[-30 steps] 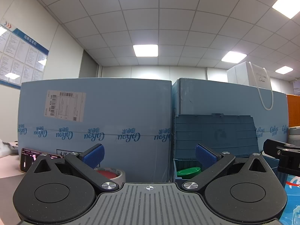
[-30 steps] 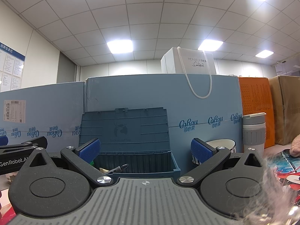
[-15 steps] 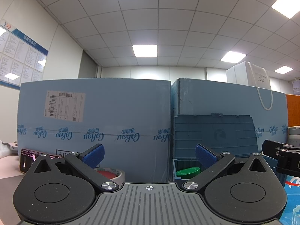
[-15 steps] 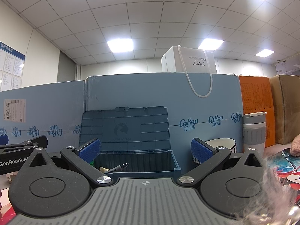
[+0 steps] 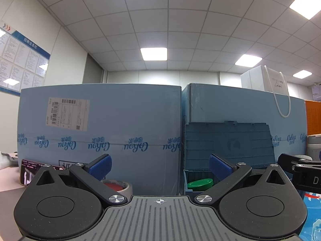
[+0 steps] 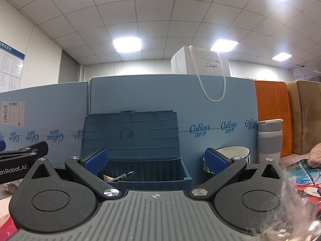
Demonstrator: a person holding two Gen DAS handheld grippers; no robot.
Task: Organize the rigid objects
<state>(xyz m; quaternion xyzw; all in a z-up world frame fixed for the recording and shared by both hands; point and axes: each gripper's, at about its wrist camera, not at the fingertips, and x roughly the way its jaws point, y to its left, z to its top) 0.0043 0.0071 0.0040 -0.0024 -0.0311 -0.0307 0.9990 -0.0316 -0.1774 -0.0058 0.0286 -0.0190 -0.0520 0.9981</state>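
Both grippers gape wide, nothing between their blue pads. The right gripper (image 6: 155, 161) faces the open bin (image 6: 148, 172), where a tool tip (image 6: 128, 174) pokes above the wall; the rest inside is hidden. The left gripper (image 5: 159, 167) half covers a tape roll (image 5: 118, 186). A green lid (image 5: 200, 183) peeks from the bin's corner.

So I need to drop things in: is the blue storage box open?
Open: the blue storage box has its lid standing upright behind it.
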